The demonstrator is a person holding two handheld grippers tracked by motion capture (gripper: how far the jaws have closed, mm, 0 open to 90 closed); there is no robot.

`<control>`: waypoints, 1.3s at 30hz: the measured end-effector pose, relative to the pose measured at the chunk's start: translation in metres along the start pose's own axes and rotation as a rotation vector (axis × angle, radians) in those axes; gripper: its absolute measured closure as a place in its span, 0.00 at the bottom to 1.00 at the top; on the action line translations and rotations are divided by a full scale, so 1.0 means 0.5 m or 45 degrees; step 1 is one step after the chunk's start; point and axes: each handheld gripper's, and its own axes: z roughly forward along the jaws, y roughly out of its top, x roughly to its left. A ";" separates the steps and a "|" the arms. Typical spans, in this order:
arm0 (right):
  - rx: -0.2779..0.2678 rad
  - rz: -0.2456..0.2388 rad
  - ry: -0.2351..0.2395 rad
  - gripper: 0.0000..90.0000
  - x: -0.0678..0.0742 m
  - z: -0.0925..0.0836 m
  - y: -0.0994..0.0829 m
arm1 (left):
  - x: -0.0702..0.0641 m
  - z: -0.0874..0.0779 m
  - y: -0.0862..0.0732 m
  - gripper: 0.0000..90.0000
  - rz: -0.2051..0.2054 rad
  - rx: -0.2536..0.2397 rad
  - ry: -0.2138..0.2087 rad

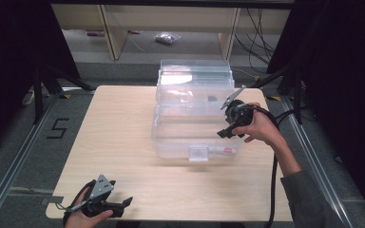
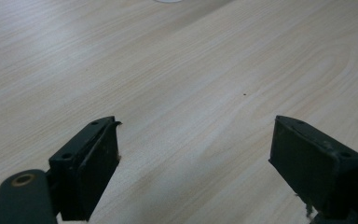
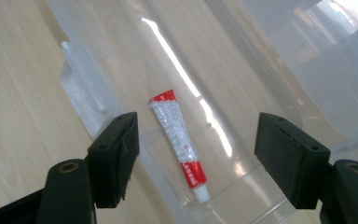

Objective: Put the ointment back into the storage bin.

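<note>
2 grippers work a pale wood-grain worktop (image 1: 123, 142): from above, the right gripper (image 1: 232, 124) hangs over a clear plastic bin (image 1: 171, 137), the left gripper (image 1: 105, 202) rests at the near edge; the left gripper view shows jaws spread over bare worktop; the right gripper view shows jaws spread above a red-and-white tube (image 3: 178, 140) on the bin's floor; the slick tube could slide or the jaws strike the rim.

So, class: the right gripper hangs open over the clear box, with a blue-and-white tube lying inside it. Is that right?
Not quite. The tube is red and white, as the right gripper view shows. The rest holds: the right gripper hangs open over the clear box, and the tube lies inside it.
</note>
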 end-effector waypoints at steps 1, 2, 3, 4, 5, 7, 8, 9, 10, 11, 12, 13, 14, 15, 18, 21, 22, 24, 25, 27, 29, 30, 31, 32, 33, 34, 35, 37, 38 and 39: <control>-0.001 0.004 -0.004 0.35 0.003 -0.001 -0.003 | -0.001 0.001 0.000 0.17 0.000 -0.005 0.002; -0.001 0.004 -0.004 0.35 0.003 -0.001 -0.003 | -0.001 0.001 0.000 0.17 -0.004 -0.006 0.001; -0.004 -0.004 -0.006 0.35 0.004 -0.001 -0.004 | 0.000 0.000 0.000 0.17 0.004 0.001 -0.001; -0.008 0.002 -0.014 0.34 0.008 -0.002 -0.007 | 0.000 0.000 0.000 0.17 0.004 0.002 -0.001; -0.008 0.002 -0.014 0.34 0.008 -0.002 -0.007 | 0.000 0.000 0.000 0.17 0.004 0.002 -0.001; -0.019 0.005 -0.006 0.33 0.011 -0.003 -0.010 | 0.000 0.000 0.000 0.17 0.004 0.002 0.000; -0.021 -0.011 -0.006 0.33 0.013 -0.004 -0.011 | 0.000 0.000 0.000 0.17 -0.004 -0.001 0.000; -0.028 0.018 -0.007 0.32 0.019 -0.007 -0.013 | 0.000 0.000 0.000 0.17 0.005 0.001 -0.001; -0.028 0.018 -0.007 0.32 0.019 -0.007 -0.013 | 0.000 0.000 0.000 0.17 0.003 0.000 0.000; -0.041 0.015 -0.006 0.32 0.022 -0.007 -0.014 | 0.000 0.000 0.000 0.17 0.003 0.001 -0.001; -0.038 -0.001 -0.009 0.32 0.023 -0.009 -0.015 | -0.001 0.000 0.000 0.17 0.000 -0.002 0.000; -0.044 0.008 -0.005 0.31 0.029 -0.012 -0.018 | -0.001 0.001 0.000 0.17 -0.005 -0.006 0.004; -0.050 0.017 0.000 0.31 0.031 -0.013 -0.020 | 0.000 -0.001 0.000 0.17 0.005 0.002 0.000; -0.052 0.017 -0.001 0.31 0.033 -0.015 -0.022 | 0.000 0.000 0.000 0.17 0.003 0.001 0.000; -0.074 0.004 -0.008 0.30 0.035 -0.016 -0.025 | 0.000 0.000 0.000 0.17 0.004 0.000 0.003; -0.089 0.023 -0.014 0.29 0.042 -0.019 -0.032 | 0.000 0.002 0.000 0.17 0.000 -0.005 0.013; -0.104 0.023 -0.013 0.29 0.048 -0.022 -0.037 | 0.000 0.002 0.000 0.17 -0.001 -0.005 0.012; -0.107 0.030 -0.015 0.29 0.052 -0.023 -0.039 | -0.001 0.002 0.000 0.17 -0.007 -0.009 0.010; -0.101 0.056 -0.007 0.29 0.055 -0.025 -0.042 | -0.001 0.001 0.000 0.17 -0.002 -0.006 0.004; -0.125 0.030 -0.001 0.29 0.057 -0.024 -0.049 | -0.001 0.001 0.000 0.17 -0.003 -0.006 0.007; -0.130 0.031 -0.002 0.29 0.056 -0.023 -0.052 | 0.000 0.000 0.000 0.17 0.001 0.001 0.002; -0.134 0.070 0.001 0.29 0.059 -0.025 -0.055 | 0.000 0.000 0.000 0.17 0.002 -0.002 0.002; -0.138 0.066 0.001 0.28 0.058 -0.025 -0.058 | 0.000 0.001 0.000 0.17 0.002 -0.003 0.001; -0.148 0.047 -0.003 0.28 0.059 -0.024 -0.061 | 0.001 0.001 0.000 0.17 0.002 -0.001 0.000; -0.137 0.072 0.005 0.28 0.062 -0.025 -0.064 | 0.000 0.001 0.000 0.17 -0.001 -0.004 0.004; -0.162 0.049 -0.006 0.28 0.066 -0.023 -0.069 | 0.000 0.002 0.000 0.17 -0.006 -0.007 0.001; -0.168 0.051 -0.001 0.28 0.069 -0.024 -0.071 | 0.000 0.001 0.000 0.17 0.002 -0.001 -0.001; -0.186 0.034 -0.021 0.28 0.076 -0.026 -0.076 | 0.000 0.001 0.000 0.17 0.001 -0.001 0.001; -0.186 0.034 -0.021 0.28 0.076 -0.026 -0.076 | 0.000 0.001 0.000 0.17 0.001 -0.001 0.001; -0.180 0.039 0.013 0.28 0.082 -0.028 -0.080 | 0.000 0.002 -0.001 0.17 -0.003 -0.005 0.004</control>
